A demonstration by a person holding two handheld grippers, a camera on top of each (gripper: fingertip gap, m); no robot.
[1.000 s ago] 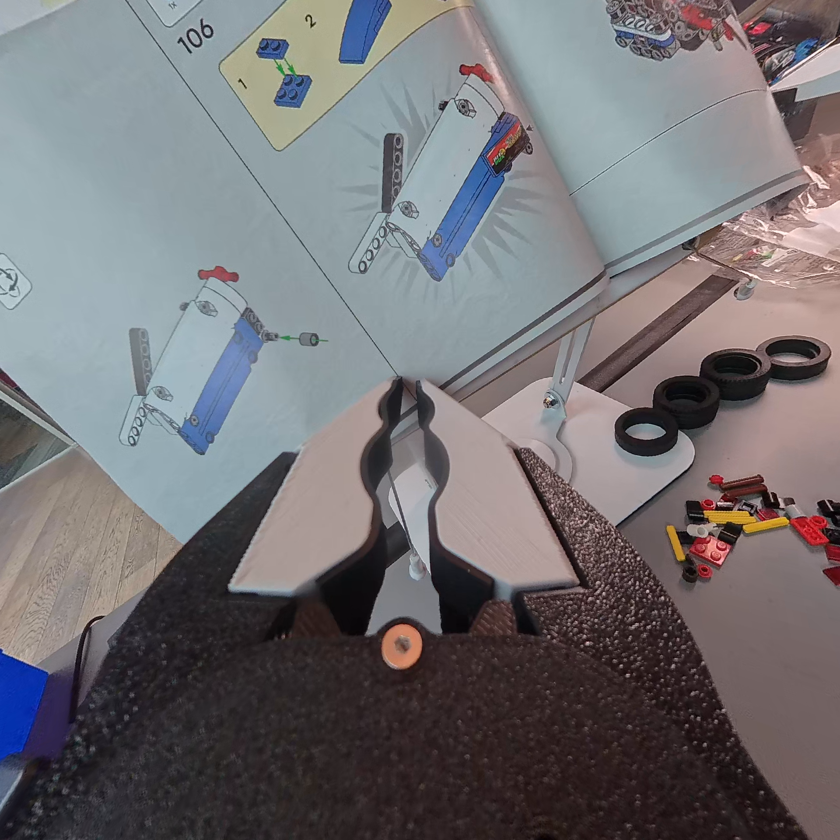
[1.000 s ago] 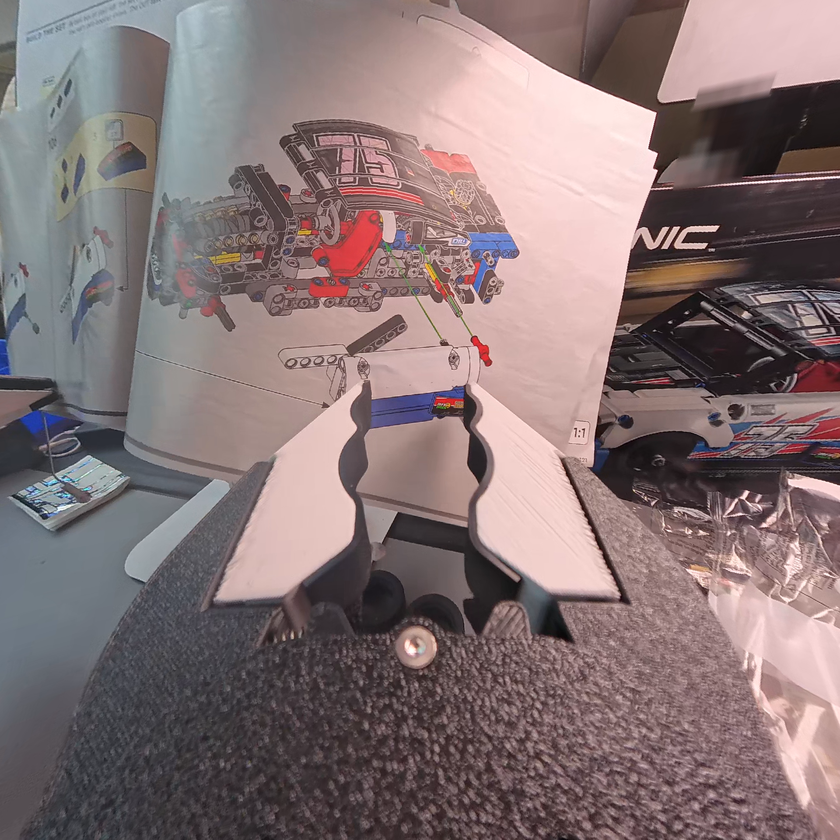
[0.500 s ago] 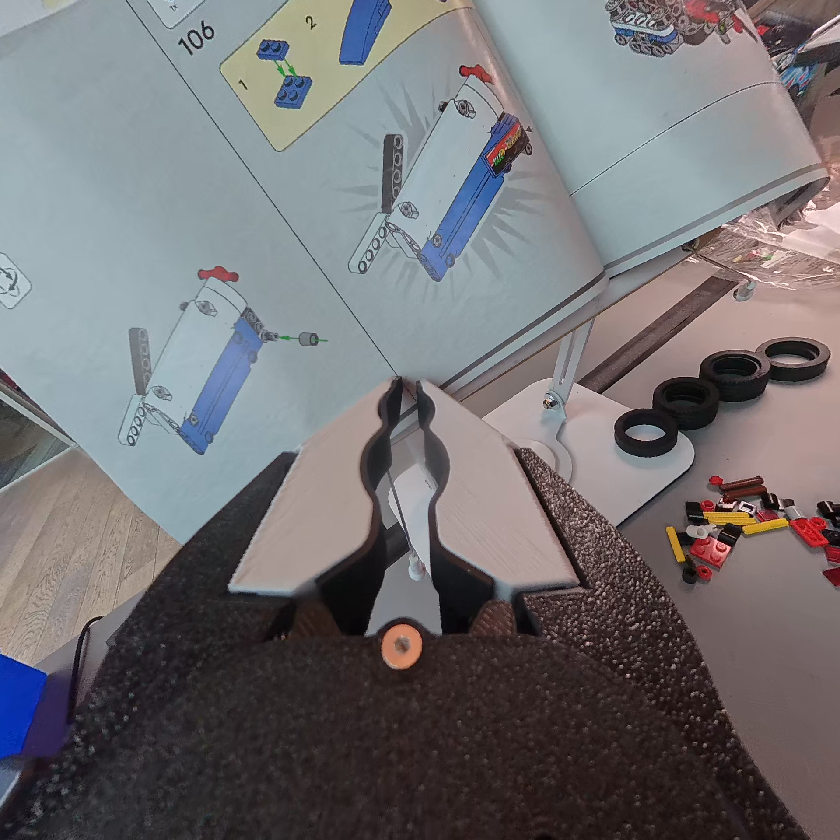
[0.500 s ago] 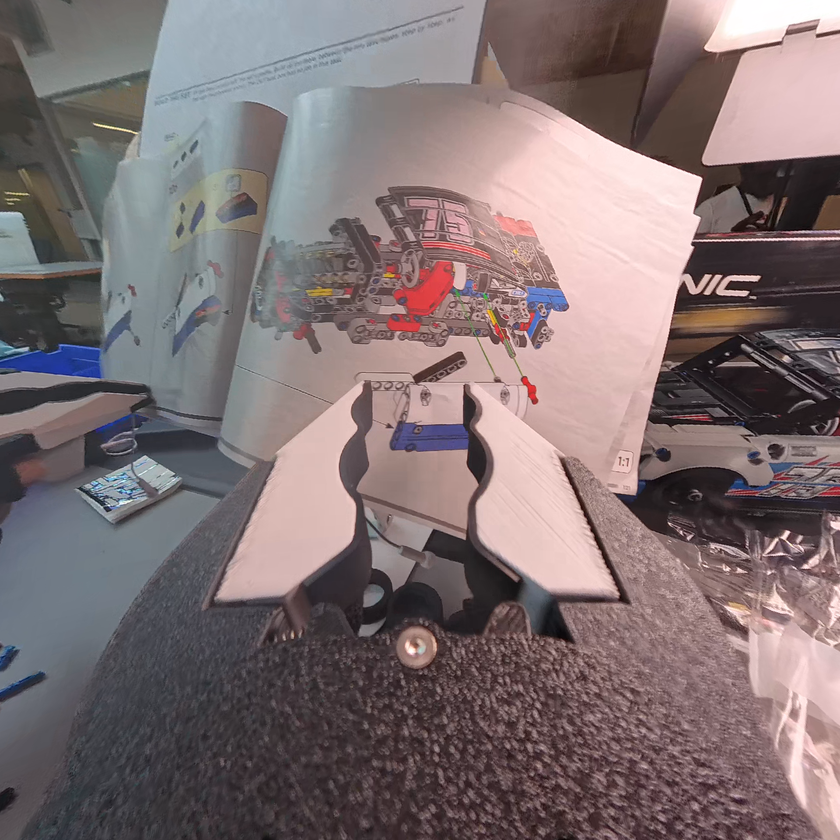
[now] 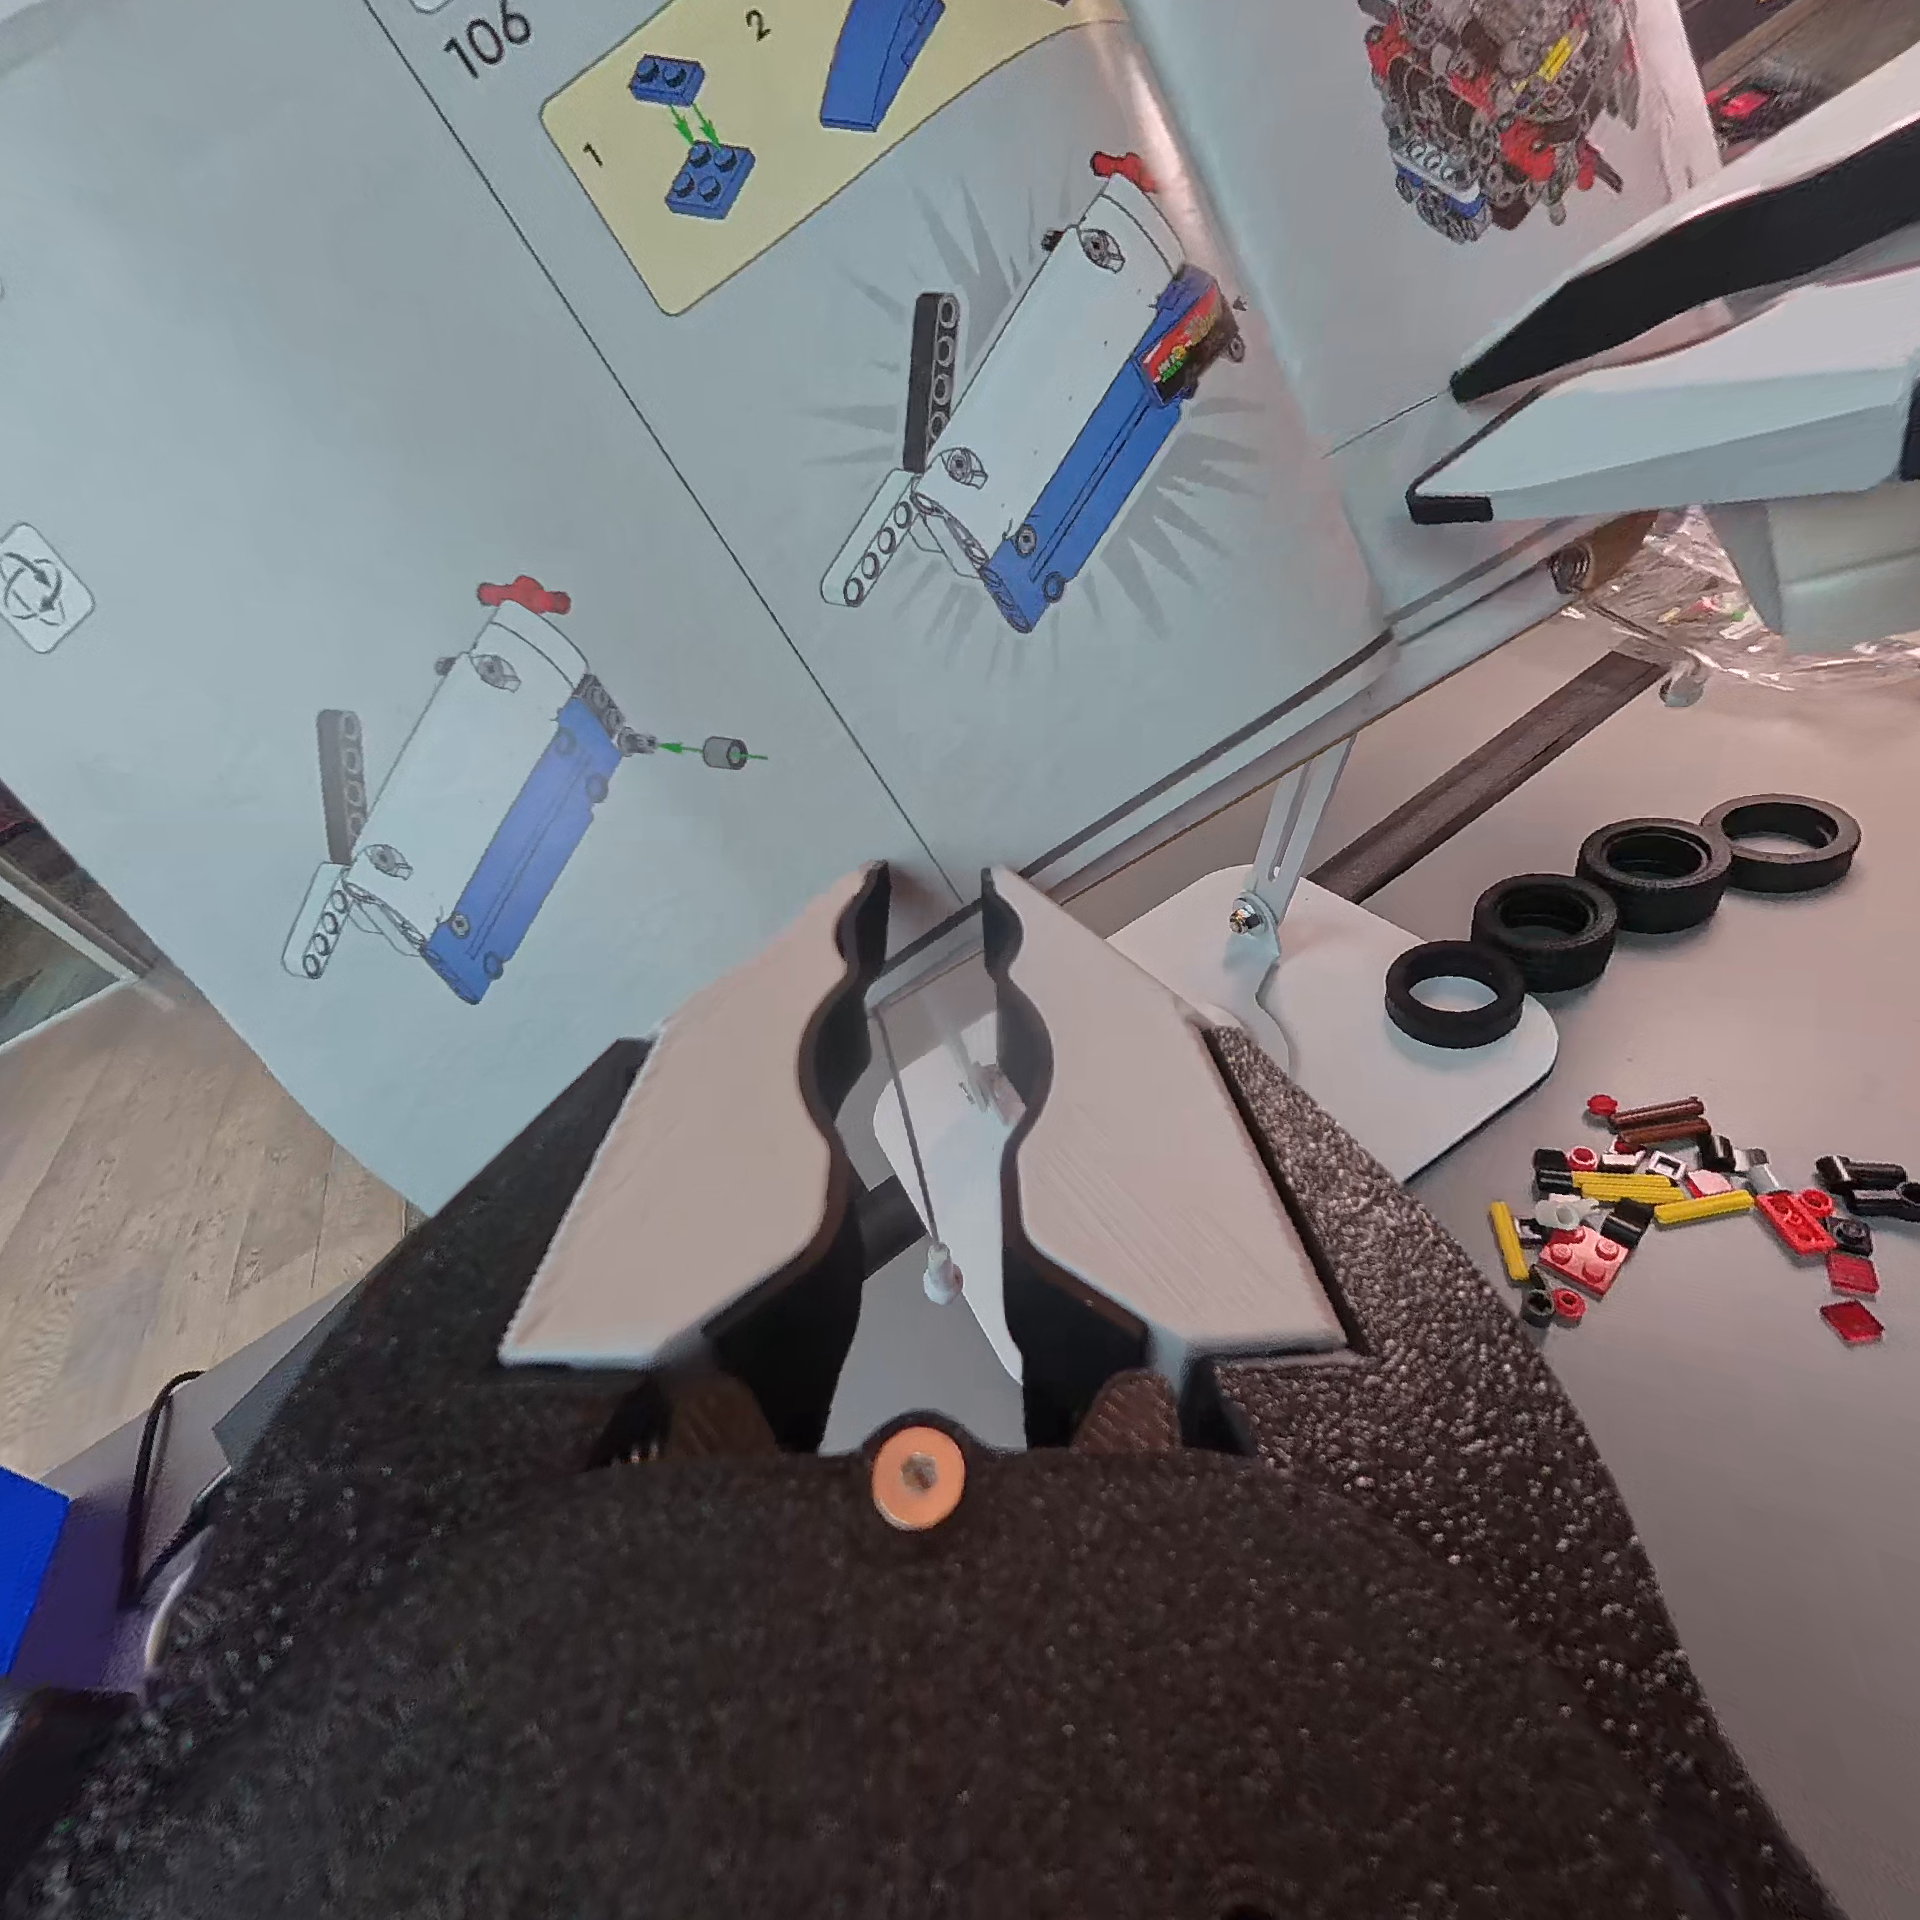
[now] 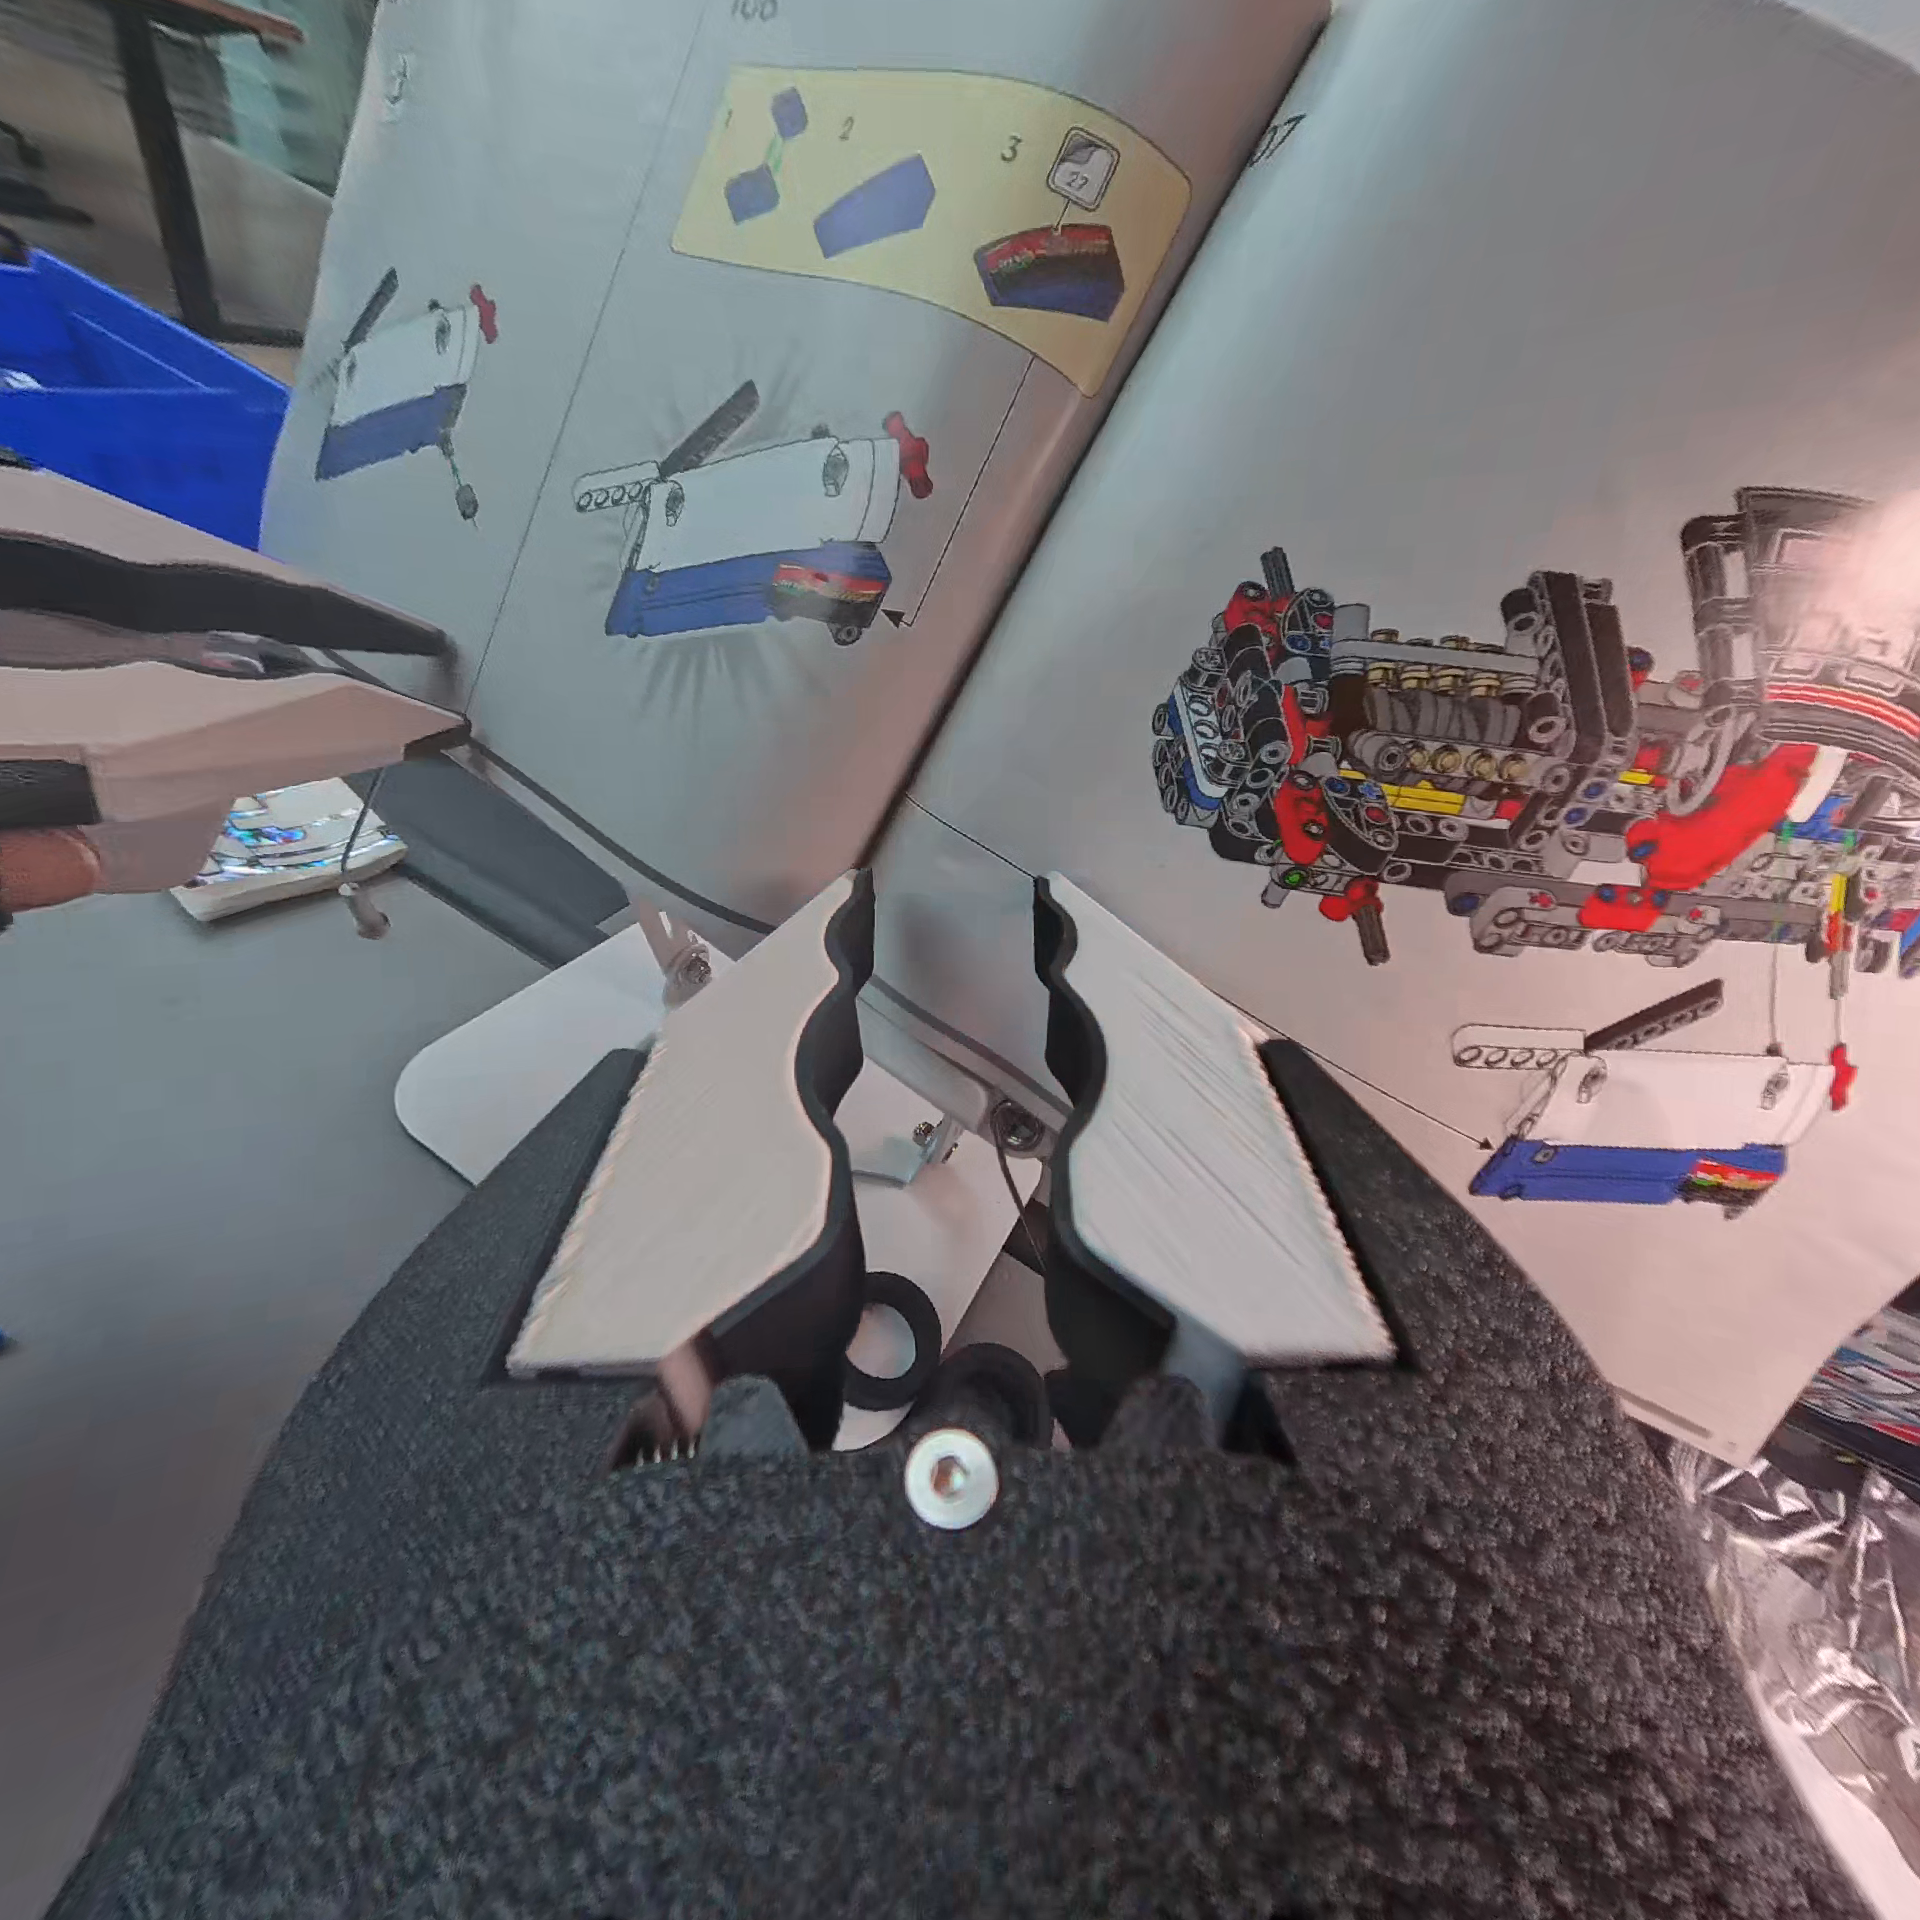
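Note:
An open instruction booklet [image 5: 644,436] stands on a white stand [image 5: 1340,1029] on a grey table. My left gripper [image 5: 935,883] has its tips at the lower edge of the left page, jaws a narrow gap apart, nothing clearly between them. The stand's thin wire page holder with a white bead [image 5: 940,1278] shows between the fingers. My right gripper [image 6: 951,894] is open and empty, close to the lower edge of the booklet [image 6: 1455,436] near its fold. Each gripper shows in the other's view: the right [image 5: 1662,343], the left [image 6: 218,675].
Several black tyres [image 5: 1652,883] lie in a row beside the stand's base. A pile of small red, yellow and black bricks [image 5: 1683,1205] lies to the right. Crinkled clear plastic [image 5: 1766,634] is behind. A blue bin [image 6: 125,395] and a shiny sheet [image 6: 291,842] lie left.
My right gripper swung left and came close to the booklet; it now shows in the left wrist view. My left gripper's jaws have parted a little at the page edge.

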